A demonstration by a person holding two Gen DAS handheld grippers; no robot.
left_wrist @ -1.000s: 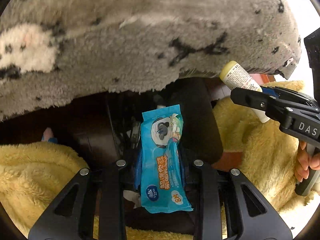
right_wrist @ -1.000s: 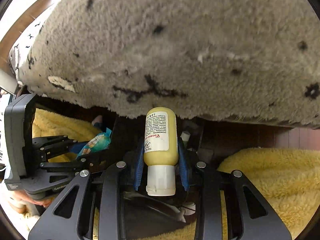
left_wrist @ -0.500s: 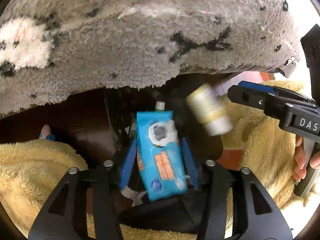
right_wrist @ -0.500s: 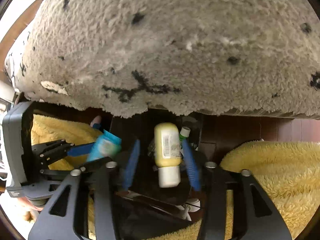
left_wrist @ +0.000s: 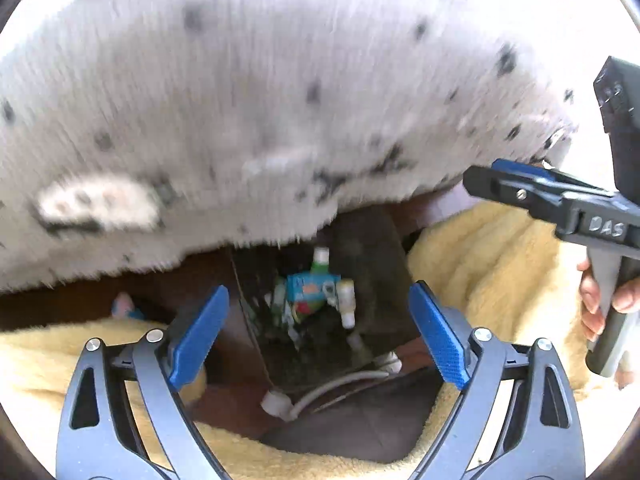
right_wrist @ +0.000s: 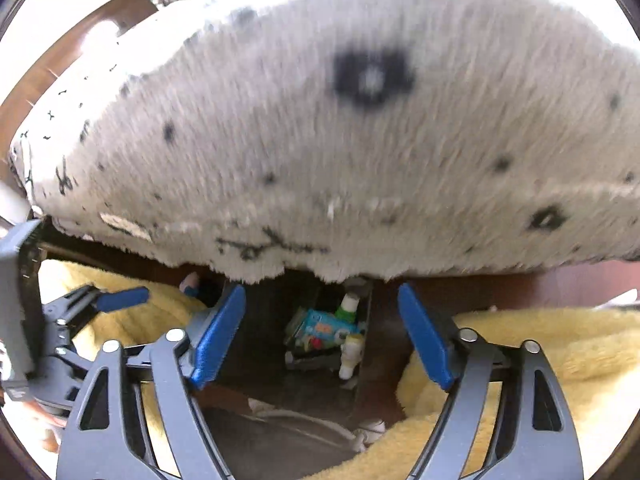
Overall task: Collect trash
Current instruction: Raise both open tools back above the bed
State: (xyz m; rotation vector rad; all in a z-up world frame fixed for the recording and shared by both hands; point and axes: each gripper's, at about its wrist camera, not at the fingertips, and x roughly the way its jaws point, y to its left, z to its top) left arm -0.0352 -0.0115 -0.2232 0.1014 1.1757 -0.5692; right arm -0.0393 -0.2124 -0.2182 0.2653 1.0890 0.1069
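Both grippers, left [left_wrist: 318, 336] and right [right_wrist: 322, 336], just opened wide, empty, above bin [left_wrist: 372, 248]; packet [left_wrist: 310, 286] and bottle [left_wrist: 347, 302] inside bin.

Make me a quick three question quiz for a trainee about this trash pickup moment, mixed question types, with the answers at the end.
1. True or false: the left gripper has its jaws closed on the blue wipes packet.
2. Multiple choice: where is the yellow lotion bottle now? A) between the right gripper's pads B) down in the dark bin beside the packet C) on the yellow fleece blanket
3. Fill in: both grippers, the right gripper included, have jaws standing ____ with nothing between them.

Key
1. False: its jaws have just been opening and the packet lies in the bin below.
2. B
3. open
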